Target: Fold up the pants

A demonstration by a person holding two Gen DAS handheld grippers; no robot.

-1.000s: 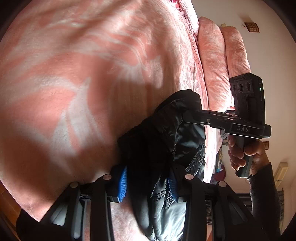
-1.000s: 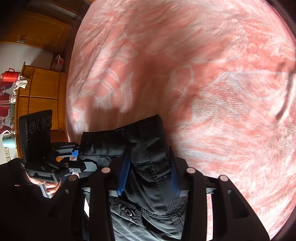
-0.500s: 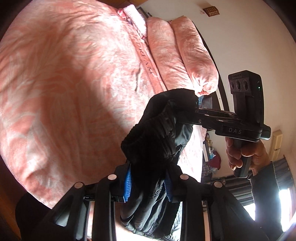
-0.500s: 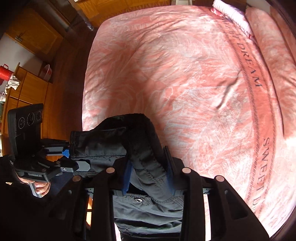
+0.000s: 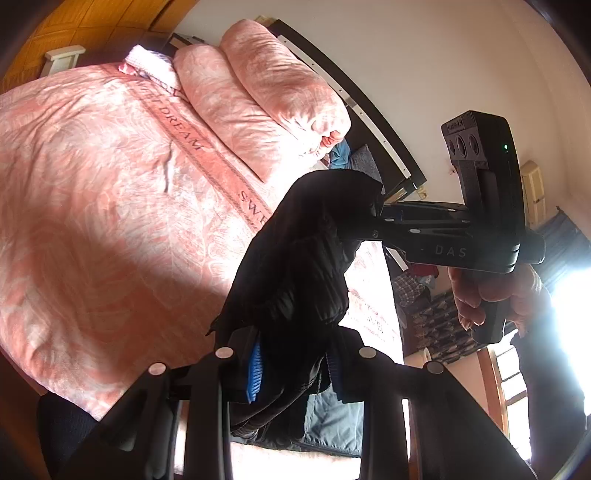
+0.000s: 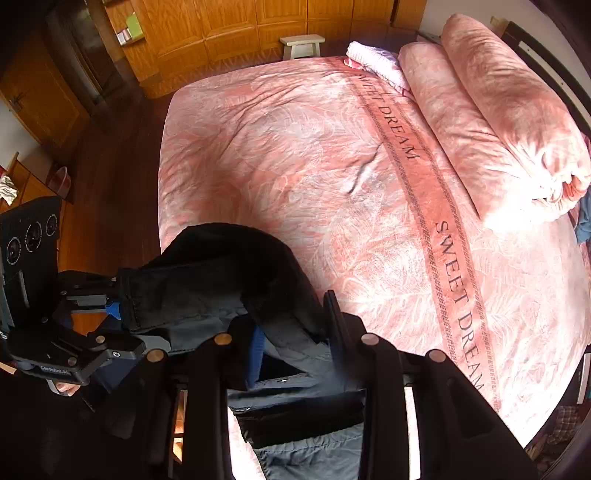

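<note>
The black pants [image 5: 295, 266] hang bunched between my two grippers, lifted well above the pink bed [image 5: 110, 206]. My left gripper [image 5: 291, 365] is shut on one part of the waistband. My right gripper [image 6: 291, 343] is shut on another part of the pants [image 6: 221, 280]. In the left wrist view the right gripper [image 5: 373, 218] bites the cloth from the right. In the right wrist view the left gripper [image 6: 118, 306] clamps the waistband edge at the left. The lower pants drop out of sight below both cameras.
Two rolled pink quilts [image 6: 491, 122] and a folded white towel [image 6: 373, 62] lie at the head of the bed. Wooden wardrobes [image 6: 229, 29] and a small stool [image 6: 303, 44] stand beyond the bed's far side. A dark headboard [image 5: 354, 110] and bright window [image 5: 569, 295] show in the left wrist view.
Both grippers have risen with the pants, from close over the bedspread to high above it. The whole bed and the room now show. Both grips stay shut.
</note>
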